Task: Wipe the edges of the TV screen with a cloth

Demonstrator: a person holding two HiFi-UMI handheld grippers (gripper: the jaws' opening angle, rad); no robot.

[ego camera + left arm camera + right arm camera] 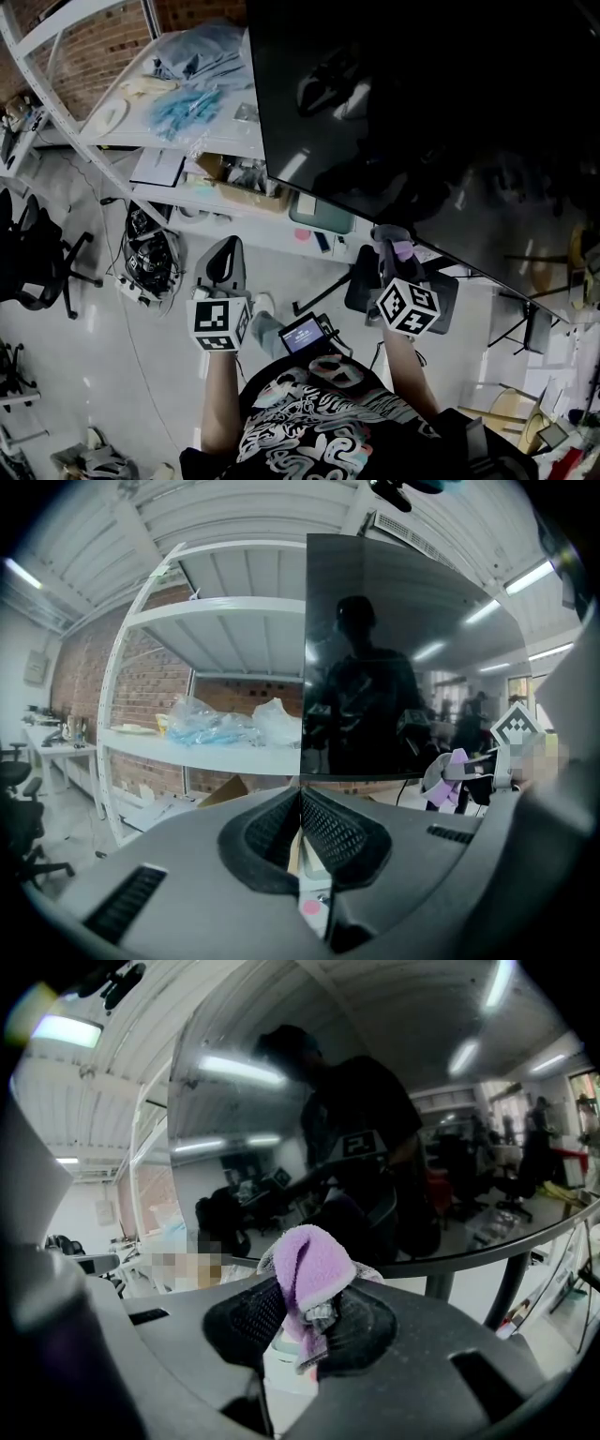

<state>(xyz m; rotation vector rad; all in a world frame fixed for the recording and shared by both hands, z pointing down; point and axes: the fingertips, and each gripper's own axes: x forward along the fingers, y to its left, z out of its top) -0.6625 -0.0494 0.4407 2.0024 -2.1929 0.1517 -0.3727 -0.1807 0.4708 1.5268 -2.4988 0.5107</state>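
Note:
A big dark TV screen [431, 122] fills the upper right of the head view, and its lower edge [412, 239] runs down to the right. My right gripper [392, 246] is shut on a purple cloth [401, 249] just below that edge. In the right gripper view the cloth [314, 1265] bulges out between the jaws, close to the screen's bottom edge [487, 1249]. My left gripper [223, 264] hangs lower left, shut and empty. The left gripper view has the screen [403, 667] ahead with its left edge [306, 658] upright, and the cloth [450, 772] at the right.
A white metal shelf [178, 141] stands left of the TV, carrying plastic bags [187, 103] and boxes [246, 187]. Black office chairs [37, 253] sit at the far left. A small lit device [303, 334] hangs at the person's chest. Cables [150, 253] lie on the floor.

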